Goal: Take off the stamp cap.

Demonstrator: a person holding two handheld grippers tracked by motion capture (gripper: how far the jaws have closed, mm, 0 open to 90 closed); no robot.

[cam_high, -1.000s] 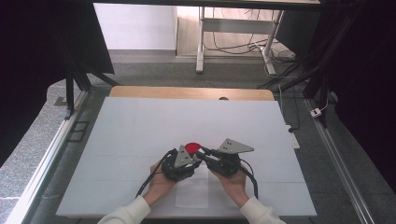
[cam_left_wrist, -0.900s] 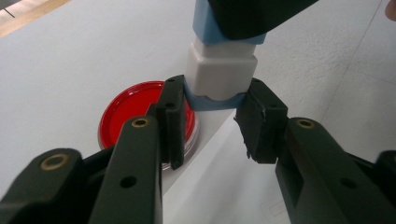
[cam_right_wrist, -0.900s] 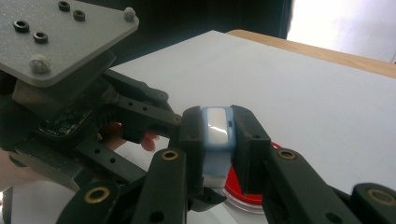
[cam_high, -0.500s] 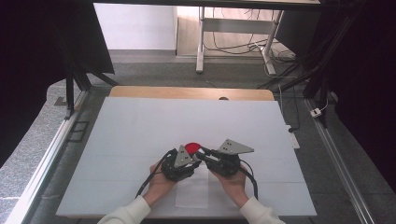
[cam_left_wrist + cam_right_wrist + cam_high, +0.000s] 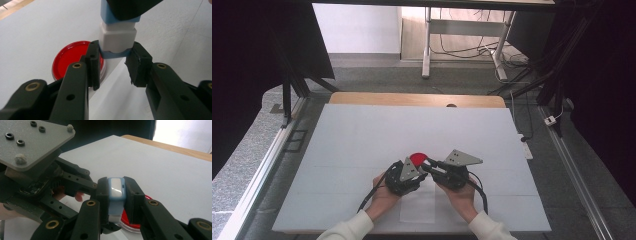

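Blue-and-white block [image 5: 115, 195] sits clamped between both jaws (red lid [image 5: 71, 58] beneath).

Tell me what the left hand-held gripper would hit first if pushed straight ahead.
Probably the right hand-held gripper, which holds the far end of the blue-and-white block that the left hand-held gripper clamps.

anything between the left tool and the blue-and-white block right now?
Nothing visible. The left tool already closes on the lower end of the blue-and-white block, with no gap showing at either side. The right tool clamps the block's other end. The red lid lies on the table behind the left tool, clear of the grip.
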